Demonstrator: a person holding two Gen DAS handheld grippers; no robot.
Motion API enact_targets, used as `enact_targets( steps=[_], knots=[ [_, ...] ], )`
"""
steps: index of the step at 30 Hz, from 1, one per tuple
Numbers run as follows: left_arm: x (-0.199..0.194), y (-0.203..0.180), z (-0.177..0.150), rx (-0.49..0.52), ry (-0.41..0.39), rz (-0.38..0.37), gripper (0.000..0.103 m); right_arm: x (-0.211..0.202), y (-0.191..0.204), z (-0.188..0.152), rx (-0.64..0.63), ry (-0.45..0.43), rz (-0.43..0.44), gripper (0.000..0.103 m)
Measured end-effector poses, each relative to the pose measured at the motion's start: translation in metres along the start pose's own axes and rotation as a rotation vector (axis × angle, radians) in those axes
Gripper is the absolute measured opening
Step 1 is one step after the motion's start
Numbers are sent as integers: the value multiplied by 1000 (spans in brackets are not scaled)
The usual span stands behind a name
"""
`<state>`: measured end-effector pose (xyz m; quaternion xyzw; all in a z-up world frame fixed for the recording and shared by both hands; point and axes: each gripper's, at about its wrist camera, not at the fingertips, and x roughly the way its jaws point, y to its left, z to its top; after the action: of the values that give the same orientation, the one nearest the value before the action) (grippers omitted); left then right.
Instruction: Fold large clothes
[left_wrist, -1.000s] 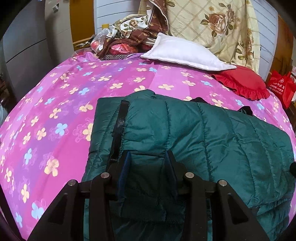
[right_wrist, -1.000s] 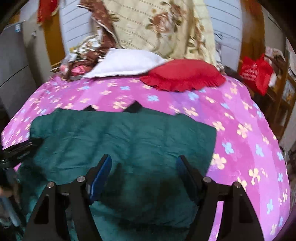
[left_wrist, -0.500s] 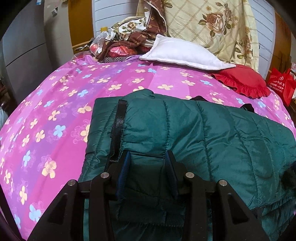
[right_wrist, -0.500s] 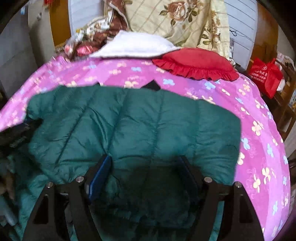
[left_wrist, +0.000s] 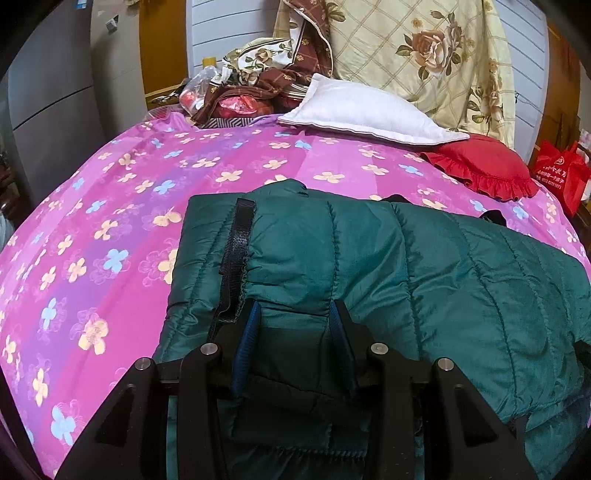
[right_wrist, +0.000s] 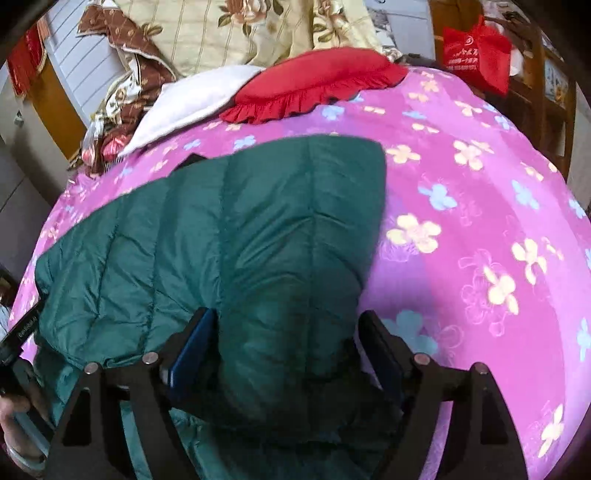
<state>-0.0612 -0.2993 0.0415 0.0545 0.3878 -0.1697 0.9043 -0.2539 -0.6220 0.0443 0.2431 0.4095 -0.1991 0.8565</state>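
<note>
Where quilted stitching puffs it, green jacket (left_wrist: 406, 266) drapes floral bedsheet (left_wrist: 110, 206).

A bedroom with a flower-printed bed against a panelled wall

The bed (left_wrist: 229, 162) wears a pink and purple sheet with yellow and blue flowers. At its far edge a white pillow (left_wrist: 362, 110) lies partly over a red frilled cushion (left_wrist: 480, 166), and a cream quilt with roses (left_wrist: 424, 55) stands propped against the pale slatted wall (left_wrist: 229, 29). At the far left corner sits a heap of brown patterned cloth (left_wrist: 266, 74) with a clear plastic bag (left_wrist: 199, 88) beside it. Behind that is an orange-brown wooden panel (left_wrist: 159, 44), and a grey cabinet (left_wrist: 48, 92) stands along the left side. Past the far right corner a red bag with white print (left_wrist: 557, 173) hangs by wooden shelving (right_wrist: 546, 92). Light is soft and even.
</note>
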Motion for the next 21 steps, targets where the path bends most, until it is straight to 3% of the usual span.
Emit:
enact_targets(
  steps=[4, 11, 21],
  knots=[
    [-5, 0, 0, 4, -3, 0, 21, -23, 19, 0, -90, -64, -78, 83],
    [-38, 7, 3, 6, 8, -20, 21, -61, 41, -1, -155, -118, -78, 83],
    [-84, 37, -6, -24, -5, 1, 21, -79, 63, -23, -198, -80, -50, 84]
  ],
)
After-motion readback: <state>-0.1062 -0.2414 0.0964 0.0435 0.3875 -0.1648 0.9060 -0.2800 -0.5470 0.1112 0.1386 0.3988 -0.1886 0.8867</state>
